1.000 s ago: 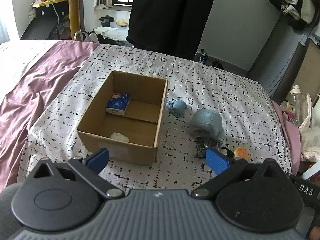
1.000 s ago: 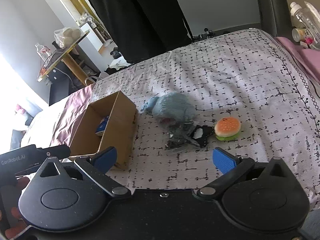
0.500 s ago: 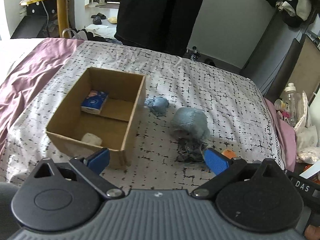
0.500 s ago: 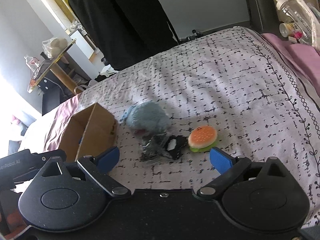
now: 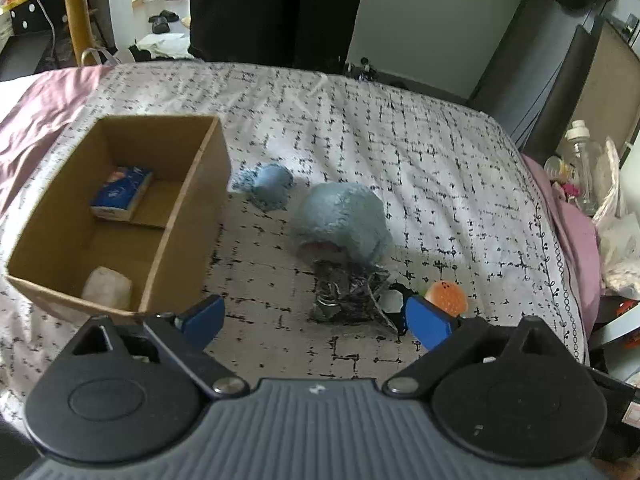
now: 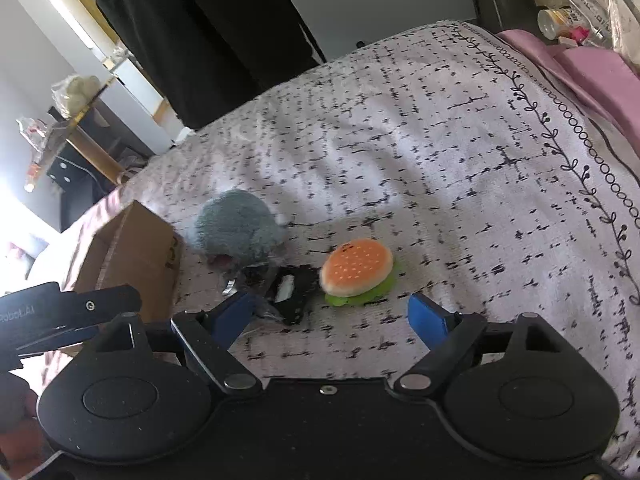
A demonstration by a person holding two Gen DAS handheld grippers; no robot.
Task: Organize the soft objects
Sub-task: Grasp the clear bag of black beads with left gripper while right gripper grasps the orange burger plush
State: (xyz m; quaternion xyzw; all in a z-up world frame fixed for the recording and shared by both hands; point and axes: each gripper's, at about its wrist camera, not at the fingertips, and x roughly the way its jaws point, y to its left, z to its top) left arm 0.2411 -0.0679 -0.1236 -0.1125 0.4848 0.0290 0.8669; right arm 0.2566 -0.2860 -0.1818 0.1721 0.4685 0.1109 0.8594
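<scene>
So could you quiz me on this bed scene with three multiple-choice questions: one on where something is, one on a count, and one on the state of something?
1. Where does the burger toy lie?
A. inside the cardboard box
B. on the patterned bedspread
C. on the floor

2. How many things lie inside the cardboard box?
A. none
B. two
C. five

3. What is between the pads of the right gripper?
A. the burger toy, clamped
B. the blue plush
C. nothing

Answers:
1 B, it sits on the bedspread beside a dark crinkly packet.
2 B, a blue packet and a pale roll.
3 C, its jaws are closing with only bedspread between them.
</scene>
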